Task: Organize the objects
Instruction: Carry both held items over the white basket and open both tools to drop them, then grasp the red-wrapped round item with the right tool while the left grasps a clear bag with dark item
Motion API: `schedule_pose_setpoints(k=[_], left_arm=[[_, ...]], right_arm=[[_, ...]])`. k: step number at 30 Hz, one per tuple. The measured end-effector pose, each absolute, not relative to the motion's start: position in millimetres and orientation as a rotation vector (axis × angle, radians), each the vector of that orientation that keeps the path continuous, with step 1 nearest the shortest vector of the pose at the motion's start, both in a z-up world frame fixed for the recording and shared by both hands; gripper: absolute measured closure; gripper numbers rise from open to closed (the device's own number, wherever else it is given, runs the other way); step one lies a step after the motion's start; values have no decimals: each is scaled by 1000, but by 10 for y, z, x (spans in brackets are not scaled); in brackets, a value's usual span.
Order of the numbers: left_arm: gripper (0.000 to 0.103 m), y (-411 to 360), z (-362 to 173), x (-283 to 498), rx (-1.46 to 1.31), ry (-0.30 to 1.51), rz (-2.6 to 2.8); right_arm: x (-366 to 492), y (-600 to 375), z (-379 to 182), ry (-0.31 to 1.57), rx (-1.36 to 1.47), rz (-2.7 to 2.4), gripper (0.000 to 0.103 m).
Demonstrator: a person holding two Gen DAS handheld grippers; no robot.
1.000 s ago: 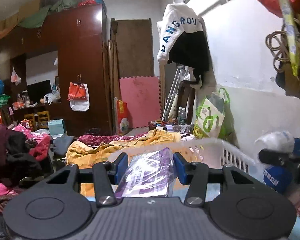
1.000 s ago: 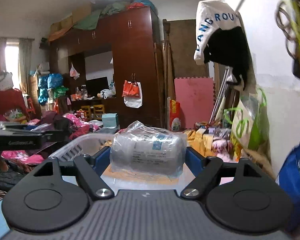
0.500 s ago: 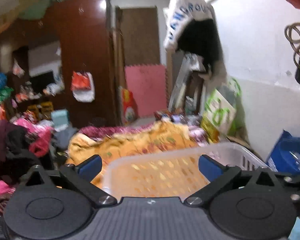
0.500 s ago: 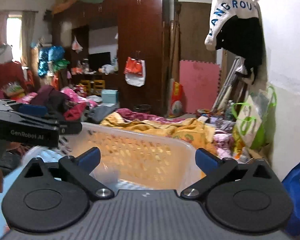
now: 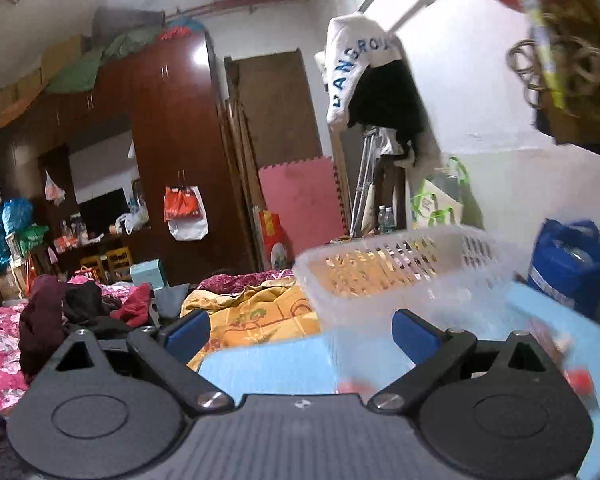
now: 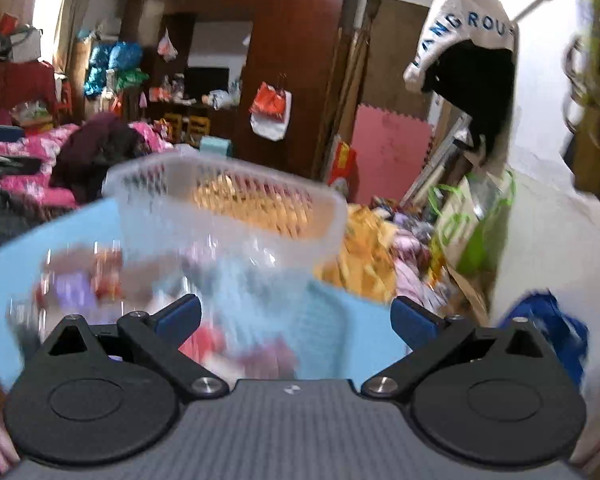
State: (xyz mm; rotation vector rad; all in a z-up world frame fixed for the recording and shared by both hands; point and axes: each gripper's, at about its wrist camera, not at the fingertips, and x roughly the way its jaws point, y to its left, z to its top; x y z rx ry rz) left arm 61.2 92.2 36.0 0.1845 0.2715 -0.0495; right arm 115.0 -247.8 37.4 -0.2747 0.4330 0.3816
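A translucent white slatted basket stands on a light blue table top; it also shows in the right wrist view. My left gripper is open and empty, just left of and in front of the basket. My right gripper is open and empty in front of the basket. Blurred packets, purple and red, lie on the blue surface before the basket in the right wrist view. Small red items lie blurred at the right in the left wrist view.
A blue bag stands by the white wall on the right. An orange-yellow blanket and piles of clothes lie beyond the table. A dark wardrobe and a pink foam mat stand at the back.
Both grippers opened and let go of their packets, the purple one on the left and the clear wrapped one on the right. Both have since pulled back from over the basket.
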Motion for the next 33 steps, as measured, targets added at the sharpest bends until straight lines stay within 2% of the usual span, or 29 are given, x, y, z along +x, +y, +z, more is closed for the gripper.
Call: schedule_pose_setpoints(k=[6, 8, 11, 15, 19, 23, 26, 30, 31, 33], left_arm=[[3, 776, -65, 174, 155, 265, -127], [3, 673, -195, 193, 159, 306, -168], [8, 529, -357, 273, 171, 335, -190], [8, 494, -468, 230, 124, 321, -215], [10, 439, -564, 159, 113, 313, -237], [10, 348, -661, 146, 125, 331, -259], [18, 311, -725, 170, 129, 349, -256], [56, 241, -791, 205, 166, 360, -226], [63, 237, -802, 209, 168, 364, -227], [63, 252, -802, 205, 162, 360, -219]], right_arm=[[881, -2493, -283, 502, -223, 441, 0], [906, -2389, -469, 512, -211, 469, 5], [989, -2334, -583, 502, -167, 497, 8], [1069, -2358, -645, 493, -113, 503, 13], [1099, -2361, -693, 483, -105, 506, 22], [1066, -2342, -768, 500, -121, 526, 41], [1041, -2338, -790, 494, -117, 534, 50], [973, -2336, -801, 466, -129, 519, 53], [954, -2331, -793, 459, -134, 515, 54], [923, -2340, -774, 447, -136, 508, 54]])
